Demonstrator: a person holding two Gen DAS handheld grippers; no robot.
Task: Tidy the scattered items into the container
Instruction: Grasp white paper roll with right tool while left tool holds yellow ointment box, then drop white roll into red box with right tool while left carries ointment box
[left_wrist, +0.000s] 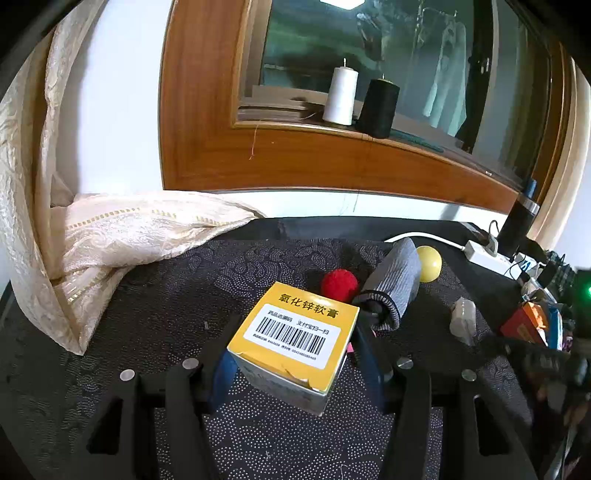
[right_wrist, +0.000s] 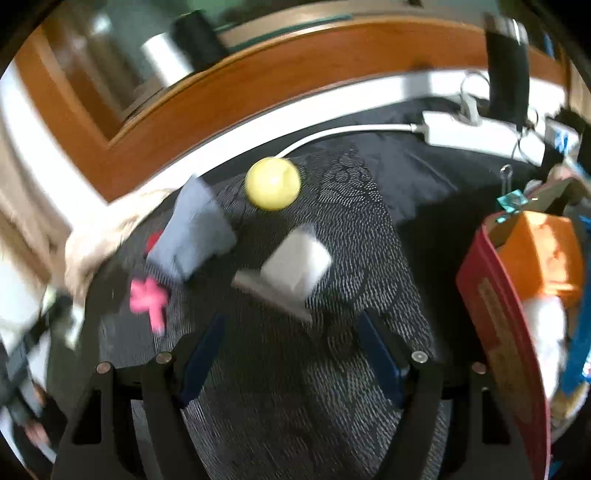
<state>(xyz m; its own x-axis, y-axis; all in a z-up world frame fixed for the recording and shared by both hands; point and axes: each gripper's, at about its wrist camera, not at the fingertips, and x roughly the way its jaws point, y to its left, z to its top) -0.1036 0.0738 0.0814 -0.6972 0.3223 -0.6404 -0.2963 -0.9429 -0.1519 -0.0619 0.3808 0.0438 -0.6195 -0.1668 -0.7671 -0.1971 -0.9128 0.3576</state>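
Observation:
A yellow box (left_wrist: 295, 332) with a barcode label hangs above the dark patterned table (left_wrist: 166, 295), and my left gripper (left_wrist: 295, 356) is shut on its sides. Beyond it lie a red ball (left_wrist: 339, 284), a grey sock (left_wrist: 395, 284), a yellow ball (left_wrist: 430, 263) and a pale packet (left_wrist: 463, 319). The right wrist view is blurred. My right gripper (right_wrist: 291, 332) stands open and empty just short of the pale packet (right_wrist: 299, 266). Further off are the yellow ball (right_wrist: 272, 183), the grey sock (right_wrist: 192, 232) and a pink piece (right_wrist: 147, 295). The container (right_wrist: 495, 314) at the right holds a red box and an orange pack (right_wrist: 543, 254).
A cream curtain (left_wrist: 110, 240) spills onto the table's left side. A white power strip (left_wrist: 487, 254) with its cable and a black bottle (left_wrist: 517, 221) stand at the back right. White (left_wrist: 341, 96) and black (left_wrist: 380, 107) thread spools sit on the wooden window sill.

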